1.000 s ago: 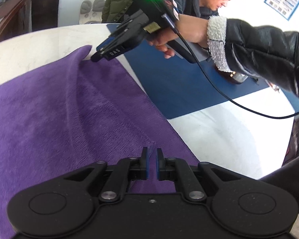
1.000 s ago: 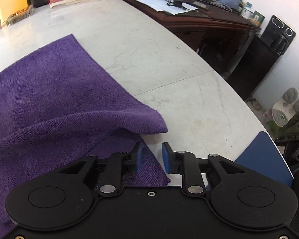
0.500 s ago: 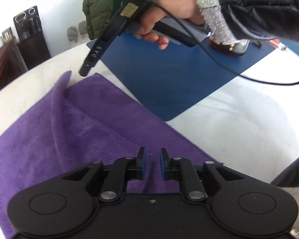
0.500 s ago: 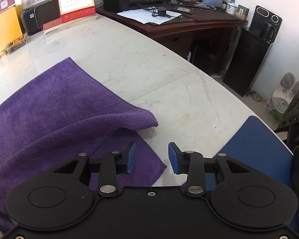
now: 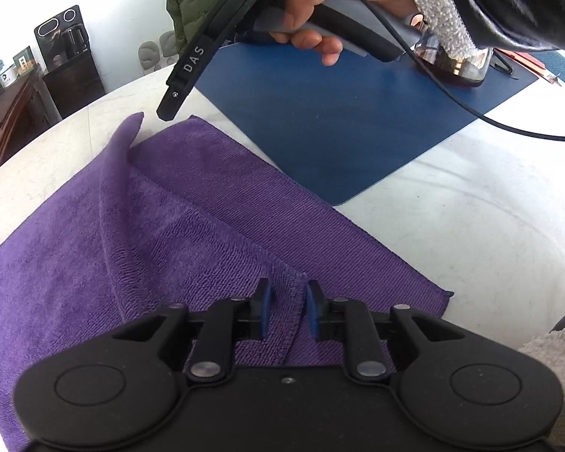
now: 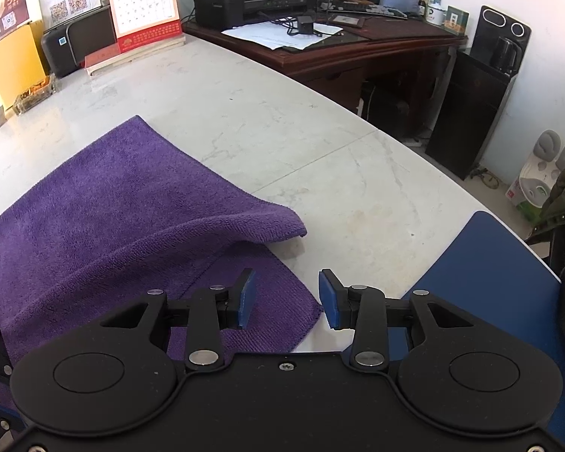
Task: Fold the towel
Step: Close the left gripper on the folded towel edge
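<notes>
The purple towel (image 5: pixel 139 248) lies folded over on the white marble table (image 6: pixel 263 120). Its upper layer's hem runs diagonally towards my left gripper (image 5: pixel 285 290). That gripper's blue pads stand slightly apart, with the hem between them but not pinched. My right gripper (image 6: pixel 287 277) is open and empty, hovering over the lower layer's near corner (image 6: pixel 282 320). The upper layer's corner (image 6: pixel 290 228) rests raised and curled just ahead of it. In the left wrist view the right gripper (image 5: pixel 168 109), held in a hand (image 5: pixel 320 19), points down above the towel's far corner (image 5: pixel 135 124).
A blue mat (image 5: pixel 339 120) lies right of the towel with a glass vessel (image 5: pixel 459 67) on it and a black cable (image 5: pixel 471 113) across it. A desk calendar (image 6: pixel 143 3) and boxes line the table's far edge. A wooden desk with a printer (image 6: pixel 252 0) stands beyond.
My left jaws have parted from nearly shut on the towel's hem. The right jaws have widened and lifted away from the far corner, which now lies on the table.
</notes>
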A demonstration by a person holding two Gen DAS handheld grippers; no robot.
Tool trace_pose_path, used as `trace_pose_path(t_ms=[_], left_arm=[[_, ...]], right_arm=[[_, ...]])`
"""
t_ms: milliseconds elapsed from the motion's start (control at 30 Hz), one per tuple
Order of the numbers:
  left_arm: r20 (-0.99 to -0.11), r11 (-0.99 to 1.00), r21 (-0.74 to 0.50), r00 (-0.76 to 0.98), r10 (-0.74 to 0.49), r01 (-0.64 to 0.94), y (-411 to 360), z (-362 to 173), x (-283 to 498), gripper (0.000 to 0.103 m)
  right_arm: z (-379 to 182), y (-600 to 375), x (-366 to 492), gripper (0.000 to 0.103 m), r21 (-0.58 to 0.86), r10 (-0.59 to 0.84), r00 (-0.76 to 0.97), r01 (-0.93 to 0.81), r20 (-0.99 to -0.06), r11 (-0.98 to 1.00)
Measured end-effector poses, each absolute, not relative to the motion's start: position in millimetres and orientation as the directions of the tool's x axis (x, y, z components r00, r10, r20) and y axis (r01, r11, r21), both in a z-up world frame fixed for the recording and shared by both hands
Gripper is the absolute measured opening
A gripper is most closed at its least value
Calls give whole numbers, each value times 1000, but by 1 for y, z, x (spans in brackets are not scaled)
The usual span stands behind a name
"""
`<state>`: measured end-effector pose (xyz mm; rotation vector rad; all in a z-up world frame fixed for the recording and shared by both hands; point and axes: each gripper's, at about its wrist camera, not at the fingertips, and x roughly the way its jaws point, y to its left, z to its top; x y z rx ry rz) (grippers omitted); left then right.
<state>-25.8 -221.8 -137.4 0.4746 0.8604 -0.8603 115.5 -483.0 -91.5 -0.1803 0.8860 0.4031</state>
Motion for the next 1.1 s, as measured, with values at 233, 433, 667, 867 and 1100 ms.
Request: trace_pose_path(t_ms=[233, 433, 667, 867, 1100], left_arm=[[-809, 573, -1, 336, -482, 820, -225, -137, -23, 24], [-807, 560, 12, 339, -484, 828, -226, -139, -23, 23], [-812, 598, -40, 323, -487, 801, -219, -137, -13, 10], [-802, 631, -65, 335, -494, 773, -211, -132, -8, 9], [-807, 654, -103, 321, -495, 749, -207, -138, -3, 10]], right_arm=[[-94, -481, 117, 36, 14, 270, 555, -422, -787, 906], [-96, -481, 117, 36, 23, 272, 550, -417, -790, 909], [-96, -479, 118, 36, 20, 268, 548, -416, -792, 909], [-95, -479, 122, 36, 21, 265, 549, -410, -793, 912], [-94, -481, 133, 36, 79, 270, 543, -348, -795, 934]])
